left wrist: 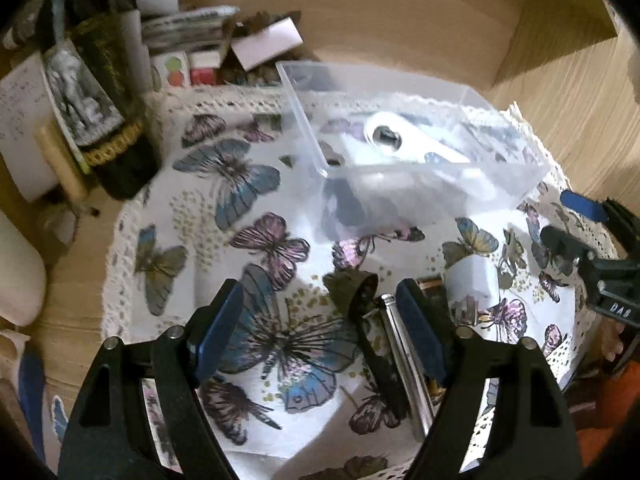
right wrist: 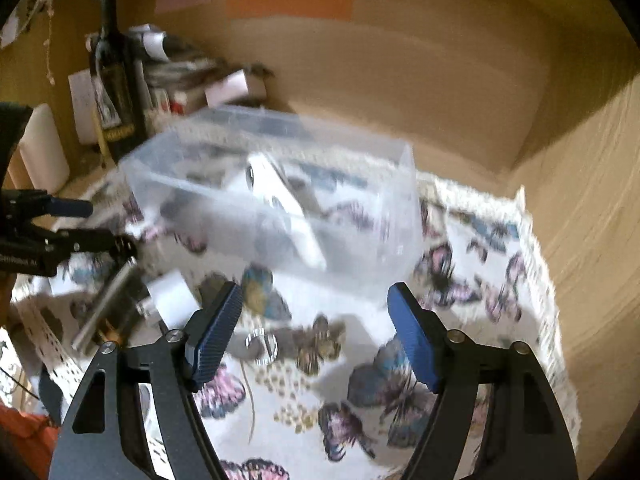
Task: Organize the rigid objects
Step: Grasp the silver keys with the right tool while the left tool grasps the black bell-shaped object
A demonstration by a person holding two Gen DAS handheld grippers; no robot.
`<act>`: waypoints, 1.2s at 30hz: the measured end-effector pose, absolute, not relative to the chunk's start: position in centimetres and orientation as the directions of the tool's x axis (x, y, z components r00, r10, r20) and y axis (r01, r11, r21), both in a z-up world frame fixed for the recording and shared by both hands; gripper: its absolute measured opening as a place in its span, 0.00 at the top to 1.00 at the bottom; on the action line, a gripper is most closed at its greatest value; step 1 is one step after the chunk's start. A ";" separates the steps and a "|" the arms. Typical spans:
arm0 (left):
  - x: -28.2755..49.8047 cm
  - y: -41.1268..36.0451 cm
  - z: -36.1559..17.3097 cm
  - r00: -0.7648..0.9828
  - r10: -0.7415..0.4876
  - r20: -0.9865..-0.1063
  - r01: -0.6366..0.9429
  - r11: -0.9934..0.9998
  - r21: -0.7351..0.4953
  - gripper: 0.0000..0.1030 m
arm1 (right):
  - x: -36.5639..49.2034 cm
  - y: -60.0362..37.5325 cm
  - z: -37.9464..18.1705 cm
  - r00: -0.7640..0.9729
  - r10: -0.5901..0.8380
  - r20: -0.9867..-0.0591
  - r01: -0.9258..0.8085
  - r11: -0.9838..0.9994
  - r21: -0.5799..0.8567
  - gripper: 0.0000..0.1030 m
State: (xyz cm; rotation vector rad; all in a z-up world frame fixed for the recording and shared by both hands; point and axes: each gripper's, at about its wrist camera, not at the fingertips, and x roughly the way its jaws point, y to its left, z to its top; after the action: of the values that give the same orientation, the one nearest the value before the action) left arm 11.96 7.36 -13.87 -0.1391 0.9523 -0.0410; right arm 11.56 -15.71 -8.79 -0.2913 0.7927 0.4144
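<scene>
Seen from the left wrist: left claw (left wrist: 320, 320) spread wide and gripping nothing over the butterfly-print cloth (left wrist: 248, 200), a metal rod (left wrist: 404, 364) lying just inside its right finger, clear plastic bin (left wrist: 400, 152) beyond with a white object (left wrist: 404, 140) inside. Seen from the right wrist, blurred: right claw (right wrist: 316, 336) parted and empty above a small metal ring (right wrist: 262, 346), the bin (right wrist: 280, 200) just ahead.
</scene>
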 end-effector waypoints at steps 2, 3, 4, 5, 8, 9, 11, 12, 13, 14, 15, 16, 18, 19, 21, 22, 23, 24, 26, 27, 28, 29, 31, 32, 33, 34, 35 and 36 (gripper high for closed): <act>12.4 7.1 -14.3 0.571 -0.106 -0.814 -0.022 0.989 -0.144 0.24 | 11.6 -16.0 -9.7 0.609 0.240 -0.756 -0.457 0.885 -0.087 0.30; 12.6 6.9 -14.4 0.566 -0.111 -0.817 -0.020 0.989 -0.148 0.24 | 11.8 -16.1 -10.2 0.595 0.235 -0.769 -0.455 0.887 -0.081 0.30; 12.9 6.7 -14.7 0.558 -0.118 -0.821 -0.017 0.988 -0.153 0.26 | 11.9 -16.2 -10.6 0.584 0.232 -0.778 -0.453 0.888 -0.075 0.30; 13.1 6.6 -14.9 0.552 -0.124 -0.825 -0.014 0.987 -0.158 0.29 | 12.1 -16.3 -11.0 0.569 0.231 -0.789 -0.452 0.890 -0.066 0.30; 13.8 6.2 -15.5 0.529 -0.140 -0.837 -0.009 0.985 -0.171 0.35 | 12.6 -16.2 -11.8 0.539 0.237 -0.808 -0.461 0.886 -0.048 0.30; 13.9 6.2 -15.7 0.525 -0.144 -0.839 -0.010 0.985 -0.175 0.37 | 12.7 -16.1 -12.0 0.535 0.238 -0.811 -0.467 0.883 -0.049 0.30; 14.1 6.1 -15.9 0.522 -0.144 -0.840 -0.009 0.985 -0.174 0.42 | 13.1 -16.1 -12.5 0.522 0.234 -0.820 -0.472 0.880 -0.048 0.30; 14.1 6.1 -15.9 0.526 -0.143 -0.838 -0.007 0.985 -0.173 0.44 | 13.4 -16.1 -12.9 0.508 0.232 -0.829 -0.471 0.881 -0.042 0.30; 14.0 6.1 -15.9 0.528 -0.146 -0.837 -0.004 0.985 -0.174 0.48 | 13.8 -16.1 -13.3 0.493 0.232 -0.838 -0.470 0.882 -0.032 0.30; 14.0 6.1 -15.9 0.528 -0.149 -0.836 -0.001 0.984 -0.176 0.51 | 14.1 -16.2 -13.5 0.485 0.236 -0.842 -0.469 0.883 -0.022 0.30; 14.0 6.1 -15.8 0.528 -0.152 -0.835 0.001 0.984 -0.179 0.53 | 14.4 -16.4 -13.6 0.474 0.250 -0.844 -0.468 0.884 -0.002 0.30; 13.9 6.1 -15.8 0.529 -0.155 -0.834 0.004 0.984 -0.181 0.57 | 14.7 -16.6 -13.7 0.466 0.259 -0.846 -0.466 0.885 0.015 0.30; 13.8 6.0 -15.8 0.531 -0.157 -0.833 0.012 0.984 -0.178 0.64 | 15.1 -17.0 -13.8 0.455 0.273 -0.848 -0.462 0.886 0.037 0.30; 13.8 6.0 -15.9 0.531 -0.155 -0.833 0.013 0.984 -0.176 0.69 | 15.3 -17.1 -13.9 0.453 0.273 -0.849 -0.458 0.888 0.041 0.30; 13.9 5.9 -15.9 0.537 -0.155 -0.829 0.011 0.984 -0.177 0.69 | 15.2 -17.2 -13.8 0.459 0.274 -0.845 -0.462 0.886 0.037 0.37; 13.9 5.9 -15.9 0.539 -0.157 -0.828 0.009 0.984 -0.180 0.69 | 15.1 -17.1 -13.8 0.467 0.265 -0.843 -0.460 0.888 0.024 0.39; 13.9 5.9 -15.9 0.541 -0.158 -0.826 0.008 0.983 -0.183 0.69 | 15.0 -17.1 -13.8 0.470 0.268 -0.841 -0.462 0.886 0.024 0.43; 13.9 6.0 -15.9 0.544 -0.157 -0.824 0.006 0.983 -0.183 0.69 | 15.0 -17.1 -13.8 0.469 0.269 -0.841 -0.462 0.886 0.026 0.43; 13.7 6.1 -15.7 0.552 -0.153 -0.819 0.002 0.983 -0.183 0.69 | 14.9 -17.2 -13.8 0.474 0.267 -0.839 -0.455 0.890 0.027 0.43; 13.5 6.3 -15.6 0.557 -0.151 -0.817 -0.001 0.983 -0.183 0.69 | 14.8 -17.2 -13.7 0.479 0.264 -0.837 -0.452 0.892 0.023 0.43; 13.4 6.4 -15.4 0.562 -0.149 -0.813 -0.002 0.983 -0.181 0.69 | 14.8 -17.2 -13.7 0.482 0.261 -0.836 -0.449 0.893 0.019 0.43; 13.4 6.4 -15.2 0.568 -0.146 -0.810 -0.003 0.984 -0.180 0.69 | 14.5 -17.2 -13.6 0.490 0.257 -0.833 -0.444 0.896 0.015 0.43; 13.2 6.4 -14.8 0.581 -0.142 -0.801 -0.004 0.984 -0.177 0.69 | 14.4 -17.1 -13.4 0.500 0.253 -0.828 -0.440 0.898 0.009 0.43; 13.1 6.4 -14.6 0.588 -0.139 -0.797 -0.004 0.985 -0.175 0.69 | 14.1 -17.1 -13.2 0.513 0.249 -0.822 -0.435 0.901 0.001 0.43; 12.9 6.4 -14.2 0.596 -0.137 -0.791 -0.004 0.985 -0.173 0.69 | 14.0 -17.2 -12.9 0.520 0.249 -0.817 -0.433 0.901 -0.001 0.43; 12.8 6.4 -14.0 0.604 -0.135 -0.786 -0.003 0.985 -0.171 0.69 | 13.8 -17.2 -12.5 0.530 0.252 -0.810 -0.432 0.902 -0.002 0.43; 12.8 6.5 -13.7 0.612 -0.133 -0.780 -0.002 0.985 -0.170 0.69 | 13.6 -17.2 -12.1 0.541 0.253 -0.802 -0.430 0.903 -0.005 0.43; 12.6 6.4 -13.4 0.619 -0.131 -0.774 -0.001 0.986 -0.168 0.69 | 13.4 -17.3 -11.7 0.549 0.255 -0.796 -0.429 0.903 -0.007 0.43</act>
State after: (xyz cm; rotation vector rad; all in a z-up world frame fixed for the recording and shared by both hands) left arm 12.63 6.43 -13.39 -0.1575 0.9008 -0.0747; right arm 13.39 -17.35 -11.74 -0.2097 0.9032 0.4082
